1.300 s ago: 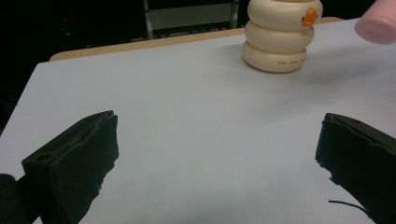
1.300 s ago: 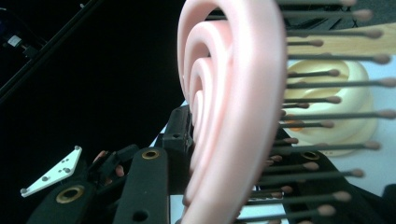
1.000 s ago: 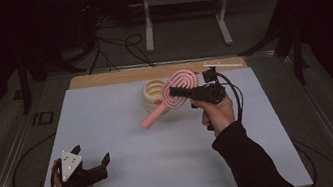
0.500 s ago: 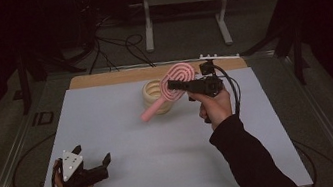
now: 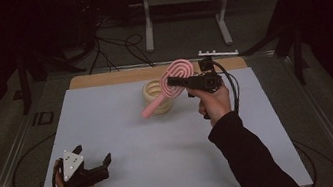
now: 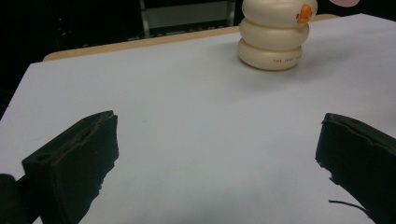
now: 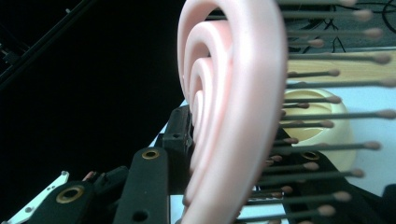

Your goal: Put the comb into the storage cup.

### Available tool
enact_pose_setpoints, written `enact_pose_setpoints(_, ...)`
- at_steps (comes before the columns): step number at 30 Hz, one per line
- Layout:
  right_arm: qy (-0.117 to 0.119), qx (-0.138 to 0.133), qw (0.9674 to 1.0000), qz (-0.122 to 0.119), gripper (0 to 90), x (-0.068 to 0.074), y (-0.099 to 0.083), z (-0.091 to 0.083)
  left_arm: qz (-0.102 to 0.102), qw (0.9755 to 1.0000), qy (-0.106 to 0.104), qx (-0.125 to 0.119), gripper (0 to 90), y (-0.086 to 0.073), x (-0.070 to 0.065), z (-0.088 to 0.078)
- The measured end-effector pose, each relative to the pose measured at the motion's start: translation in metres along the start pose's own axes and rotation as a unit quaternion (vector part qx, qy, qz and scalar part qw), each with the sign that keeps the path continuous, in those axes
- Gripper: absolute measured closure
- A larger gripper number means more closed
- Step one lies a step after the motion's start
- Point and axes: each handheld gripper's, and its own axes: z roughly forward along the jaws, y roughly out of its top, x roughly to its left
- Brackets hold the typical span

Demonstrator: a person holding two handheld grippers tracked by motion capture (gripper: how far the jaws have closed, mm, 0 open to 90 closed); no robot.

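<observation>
High view: the right tool (image 5: 175,81) is clamped on the pink spiral hairbrush (image 5: 175,75), held tilted in the air with its handle reaching over the cream ringed holder (image 5: 154,94) near the table's (image 5: 167,174) far edge. The left tool (image 5: 95,161), jaws wide and empty, rests at the near left corner, with broad bare table between the two.

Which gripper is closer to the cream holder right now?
Right. The right gripper hangs beside the cream holder, shut on the pink hairbrush; the left gripper rests open at the table's near-left edge.
</observation>
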Motion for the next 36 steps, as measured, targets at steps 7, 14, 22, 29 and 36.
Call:
enact_pose_setpoints(7,-0.008,-0.001,1.0,-0.001,63.7,-0.001,0.008,0.001,0.0,1.0,0.0,0.0,0.1,0.0,0.0,0.0)
enact_pose_setpoints(14,-0.022,0.002,0.9997,-0.005,63.7,-0.006,0.012,0.002,0.0,1.0,-0.001,0.0,0.2,0.0,-0.001,0.0)
enact_pose_setpoints(22,-0.029,0.004,0.9996,-0.001,63.7,-0.009,0.018,0.003,0.001,1.0,-0.001,0.001,0.1,0.0,-0.001,0.0)
enact_pose_setpoints(29,-0.036,0.004,0.9993,-0.004,63.7,-0.01,0.022,0.005,0.003,1.0,-0.002,0.002,0.2,0.0,-0.001,0.0)
enact_pose_setpoints(36,-0.043,0.005,0.999,-0.008,63.7,-0.009,0.028,0.007,0.003,1.0,-0.002,0.002,0.1,0.0,-0.001,0.001)
